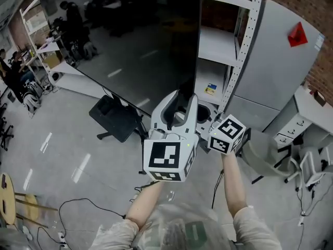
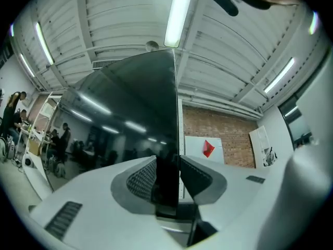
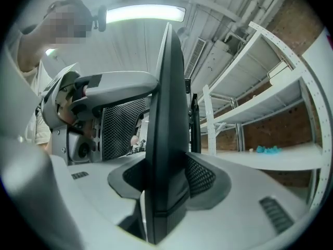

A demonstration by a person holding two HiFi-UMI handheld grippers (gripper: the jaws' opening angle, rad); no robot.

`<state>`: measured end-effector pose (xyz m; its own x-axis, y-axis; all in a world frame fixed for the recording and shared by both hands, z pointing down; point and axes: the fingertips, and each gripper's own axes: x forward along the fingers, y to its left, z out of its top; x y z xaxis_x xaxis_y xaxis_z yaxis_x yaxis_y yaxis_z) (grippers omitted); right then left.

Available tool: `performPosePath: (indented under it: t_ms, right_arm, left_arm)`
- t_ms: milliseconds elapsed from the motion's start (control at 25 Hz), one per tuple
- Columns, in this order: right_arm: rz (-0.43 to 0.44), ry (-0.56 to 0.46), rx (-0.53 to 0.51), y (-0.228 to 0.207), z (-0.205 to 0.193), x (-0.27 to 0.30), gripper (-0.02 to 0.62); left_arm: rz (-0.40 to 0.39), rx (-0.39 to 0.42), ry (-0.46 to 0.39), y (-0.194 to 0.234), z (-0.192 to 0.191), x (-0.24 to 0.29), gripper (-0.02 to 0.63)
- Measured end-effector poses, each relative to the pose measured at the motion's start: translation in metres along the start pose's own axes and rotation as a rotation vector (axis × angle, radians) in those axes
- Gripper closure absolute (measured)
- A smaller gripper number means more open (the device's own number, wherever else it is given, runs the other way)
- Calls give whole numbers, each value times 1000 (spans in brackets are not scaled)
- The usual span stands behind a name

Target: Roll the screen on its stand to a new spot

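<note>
Screen [image 1: 145, 46] sits clamped in left gripper [image 2: 167, 178] and right gripper [image 3: 165, 178] jaws; floor cables [image 1: 78, 199] at 6 o'clock may snag it.

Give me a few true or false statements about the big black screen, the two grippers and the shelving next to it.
The left gripper is empty. False: its jaws clamp the large black flat screen's edge.
The right gripper grips the same screen. True.
The screen shows a bright picture. False: it is dark, only reflecting the room.
A white metal shelf rack stands beside the screen. True.
</note>
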<state>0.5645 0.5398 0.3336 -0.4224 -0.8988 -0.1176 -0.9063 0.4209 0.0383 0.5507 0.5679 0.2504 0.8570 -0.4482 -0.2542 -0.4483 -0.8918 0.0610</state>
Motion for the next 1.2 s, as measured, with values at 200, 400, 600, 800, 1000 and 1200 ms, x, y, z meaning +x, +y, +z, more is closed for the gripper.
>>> performPosePath:
  t_ms: [200, 400, 600, 800, 1000, 1200]
  right_arm:
    - [-68, 22, -5, -32, -1, -21, 419]
    - [-127, 42, 20, -60, -3, -26, 430]
    - [-227, 54, 26, -91, -2, -35, 431]
    - [-294, 51, 23, -109, -1, -21, 431]
    - [-350, 56, -2, -116, 0, -20, 431]
    - [-454, 60, -27, -132, -3, -25, 431]
  left_arm:
    - [-79, -14, 35, -21, -10, 28, 456]
    - [-173, -22, 78, -28, -19, 53, 457]
    - [-264, -34, 102, -39, -23, 83, 463]
    - [-312, -22, 115, -26, -23, 101, 474]
    - [-347, -22, 112, -24, -23, 108, 480]
    - [-357, -36, 133, -24, -33, 124, 480]
